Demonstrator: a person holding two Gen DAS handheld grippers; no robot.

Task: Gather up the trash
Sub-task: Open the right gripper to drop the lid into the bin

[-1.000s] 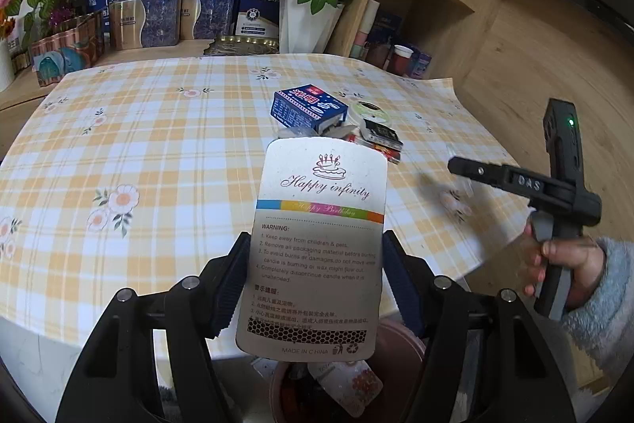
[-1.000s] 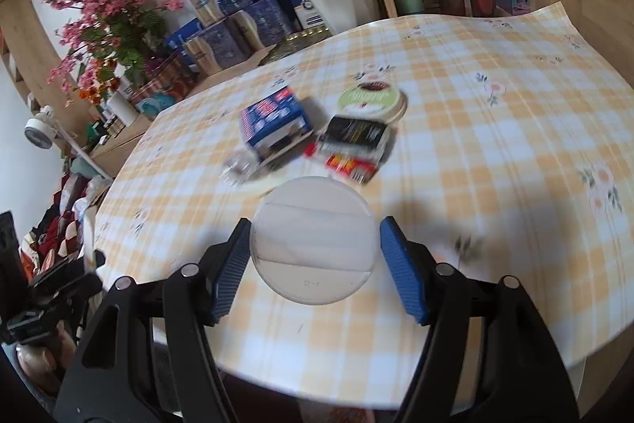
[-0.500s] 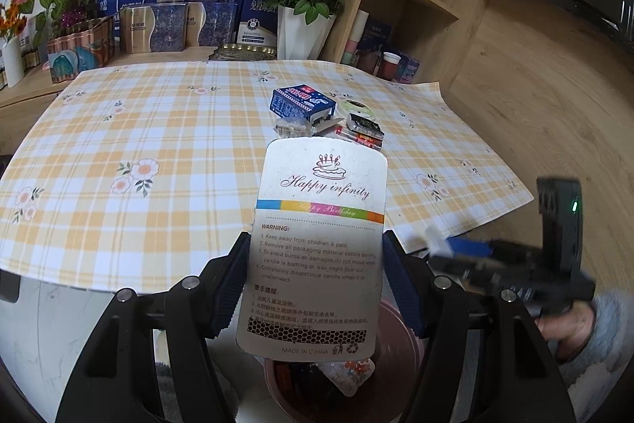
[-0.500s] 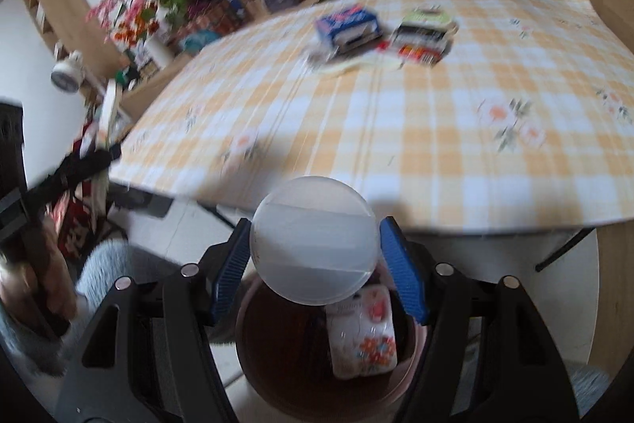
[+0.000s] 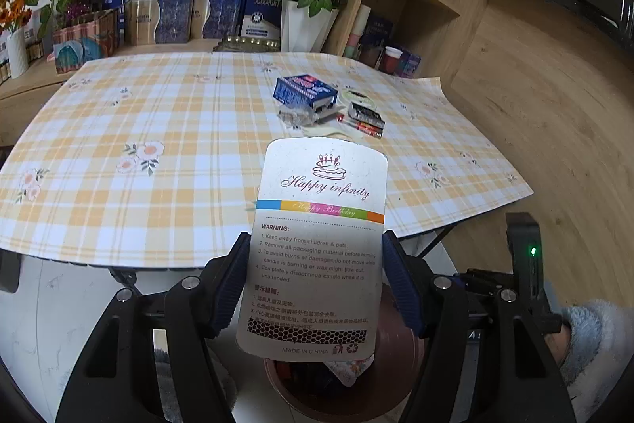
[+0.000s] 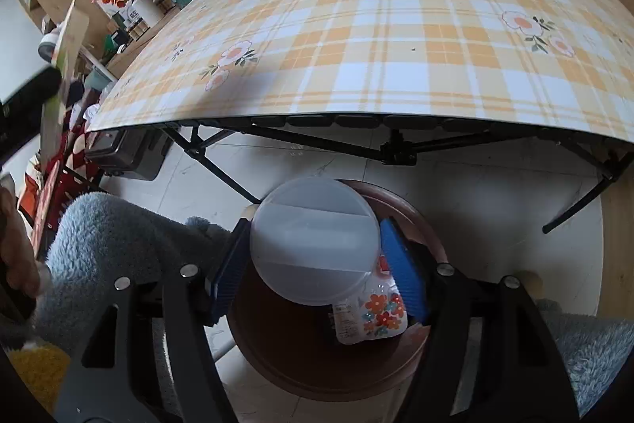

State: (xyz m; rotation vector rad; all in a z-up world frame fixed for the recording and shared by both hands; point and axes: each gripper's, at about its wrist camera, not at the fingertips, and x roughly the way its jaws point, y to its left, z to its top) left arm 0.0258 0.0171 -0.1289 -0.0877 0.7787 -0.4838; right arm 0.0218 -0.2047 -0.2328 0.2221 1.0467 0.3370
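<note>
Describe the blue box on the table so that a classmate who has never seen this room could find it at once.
Start at the checked yellow tablecloth and look to its far side, in front of the white vase of red roses. A small heap of litter lies there; the blue box is its tallest piece, beside a round green-rimmed lid and a flat dark packet.
</note>
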